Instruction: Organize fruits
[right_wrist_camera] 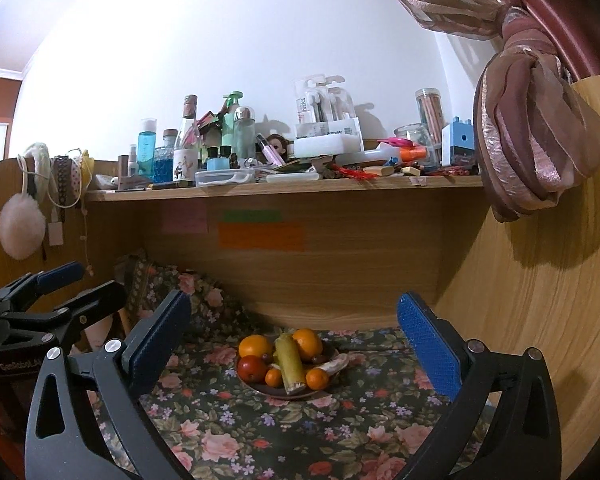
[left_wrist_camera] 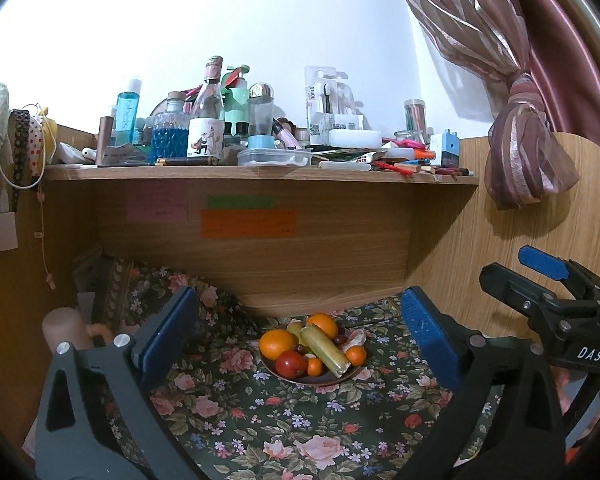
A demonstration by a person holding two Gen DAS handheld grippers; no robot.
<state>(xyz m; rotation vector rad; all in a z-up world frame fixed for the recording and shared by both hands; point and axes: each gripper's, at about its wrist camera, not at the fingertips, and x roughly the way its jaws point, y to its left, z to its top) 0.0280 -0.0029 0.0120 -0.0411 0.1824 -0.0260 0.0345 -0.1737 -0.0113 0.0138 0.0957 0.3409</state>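
A dark plate of fruit sits on a floral cloth under a wooden shelf. It holds two oranges, a red apple, small tangerines, a pale green sugarcane piece and dark grapes. The plate also shows in the right wrist view, with the orange, apple and sugarcane. My left gripper is open and empty, back from the plate. My right gripper is open and empty, back from the plate. The right gripper shows at the right of the left view.
A wooden shelf crowded with bottles, jars and boxes overhangs the plate. Its back panel stands right behind the plate. A knotted pink curtain hangs at the right. A curved wooden side panel closes the right.
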